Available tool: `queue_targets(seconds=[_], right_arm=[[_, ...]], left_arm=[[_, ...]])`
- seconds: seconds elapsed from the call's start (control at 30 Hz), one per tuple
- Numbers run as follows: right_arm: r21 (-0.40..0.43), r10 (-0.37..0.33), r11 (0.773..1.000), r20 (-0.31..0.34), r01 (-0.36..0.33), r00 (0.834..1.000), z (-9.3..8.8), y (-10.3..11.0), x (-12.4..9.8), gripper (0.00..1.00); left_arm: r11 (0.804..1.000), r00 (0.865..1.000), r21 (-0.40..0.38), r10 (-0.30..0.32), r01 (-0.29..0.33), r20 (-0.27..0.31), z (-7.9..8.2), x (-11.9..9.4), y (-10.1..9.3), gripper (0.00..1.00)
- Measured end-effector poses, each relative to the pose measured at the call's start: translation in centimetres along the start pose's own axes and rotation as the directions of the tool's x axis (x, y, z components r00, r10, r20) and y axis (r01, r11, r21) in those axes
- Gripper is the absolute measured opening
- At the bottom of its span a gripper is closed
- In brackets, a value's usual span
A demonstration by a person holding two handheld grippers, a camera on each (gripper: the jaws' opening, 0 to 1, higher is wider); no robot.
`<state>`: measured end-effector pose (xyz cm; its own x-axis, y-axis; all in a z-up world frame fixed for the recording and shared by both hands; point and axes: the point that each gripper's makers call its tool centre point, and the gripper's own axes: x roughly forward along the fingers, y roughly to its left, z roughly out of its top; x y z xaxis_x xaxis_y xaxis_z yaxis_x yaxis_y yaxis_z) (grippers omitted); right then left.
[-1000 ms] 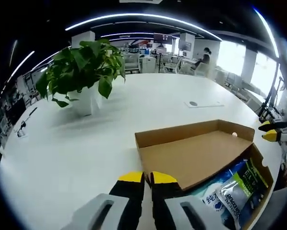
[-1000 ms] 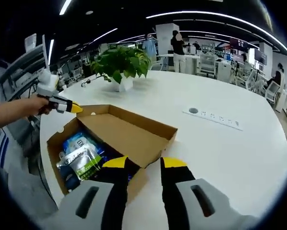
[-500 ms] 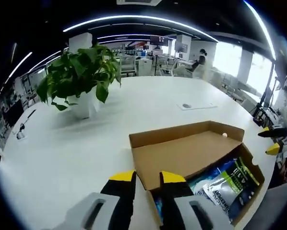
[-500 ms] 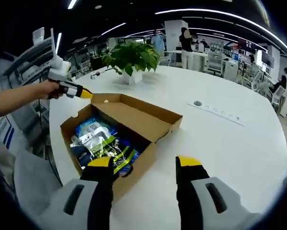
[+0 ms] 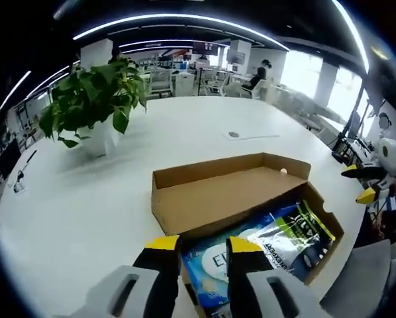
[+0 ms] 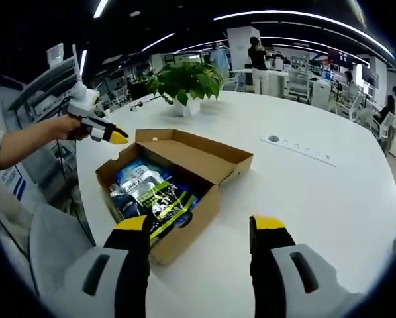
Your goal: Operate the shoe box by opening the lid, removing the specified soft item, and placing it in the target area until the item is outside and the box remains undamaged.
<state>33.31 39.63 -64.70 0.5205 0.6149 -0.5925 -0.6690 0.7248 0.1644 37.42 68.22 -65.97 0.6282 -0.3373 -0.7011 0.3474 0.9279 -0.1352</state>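
Note:
The brown shoe box [image 5: 297, 225] [image 6: 185, 218] lies on the white table with its lid [image 5: 218, 195] [image 6: 198, 156] folded back. Soft blue, white and green packs [image 5: 277, 235] [image 6: 151, 192] lie inside. My left gripper [image 5: 203, 245] hovers open at the box's near corner, over a blue and white pack. It also shows as the left gripper [image 6: 108, 134] in a hand at the box's far left side. My right gripper [image 6: 198, 224] stands wide open before the box's near end, holding nothing. Beyond the box's right end is the right gripper [image 5: 358, 184], jaws apart.
A potted green plant [image 5: 92, 99] [image 6: 185, 79] stands on the table behind the box. A flat socket strip [image 5: 251, 136] [image 6: 297, 149] is set in the tabletop. A grey chair [image 5: 370, 278] [image 6: 52, 245] sits at the table edge by the box. Office desks and people lie far behind.
Both grippers' jaws have spread wider. Both cameras have moved toward the box, and more of the packs shows past the lid.

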Motion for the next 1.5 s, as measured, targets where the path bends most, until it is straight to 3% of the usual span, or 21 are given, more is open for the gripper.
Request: queue_targets(seconds=[0.23, 0.33, 0.67, 0.87, 1.0, 1.2, 1.37, 1.5], right_arm=[[-0.001, 0.01, 1.0, 0.0, -0.01, 1.0, -0.4, 0.7, -0.6, 0.66], [-0.026, 0.026, 0.999, -0.033, -0.027, 0.999, -1.1, 1.4, -0.6, 0.72], [-0.028, 0.043, 0.999, -0.035, -0.044, 0.998, -1.9, 2.6, -0.5, 0.78], [-0.026, 0.057, 0.998, -0.04, -0.058, 0.998, -2.5, 3.3, -0.5, 0.8], [-0.026, 0.072, 0.997, -0.041, -0.073, 0.997, -2.7, 4.0, -0.4, 0.81], [-0.019, 0.091, 0.996, -0.037, -0.091, 0.995, -2.8, 5.0, 0.0, 0.81], [-0.013, 0.105, 0.994, -0.035, -0.105, 0.994, -2.7, 5.7, 0.5, 0.79], [0.003, 0.147, 0.989, -0.035, -0.147, 0.989, -2.7, 6.7, 1.0, 0.77]], left_arm=[[0.997, 0.994, -0.019, -0.082, 0.081, -0.068, -2.5, 0.4, -2.6, 0.29], [0.992, 0.988, -0.035, -0.125, 0.122, -0.093, -3.5, 0.5, -3.9, 0.29], [0.981, 0.968, -0.077, -0.189, 0.178, -0.165, -6.0, 1.4, -6.3, 0.29], [0.962, 0.949, -0.158, -0.252, 0.223, -0.189, -6.9, 1.8, -8.0, 0.28], [0.958, 0.945, -0.176, -0.262, 0.229, -0.195, -7.1, 2.3, -8.5, 0.27], [0.937, 0.926, -0.242, -0.306, 0.252, -0.22, -7.9, 2.8, -9.5, 0.25], [0.922, 0.919, -0.29, -0.325, 0.256, -0.224, -8.5, 3.3, -9.7, 0.15], [0.901, 0.915, -0.335, -0.354, 0.277, -0.194, -8.3, 3.3, -9.9, 0.11]])
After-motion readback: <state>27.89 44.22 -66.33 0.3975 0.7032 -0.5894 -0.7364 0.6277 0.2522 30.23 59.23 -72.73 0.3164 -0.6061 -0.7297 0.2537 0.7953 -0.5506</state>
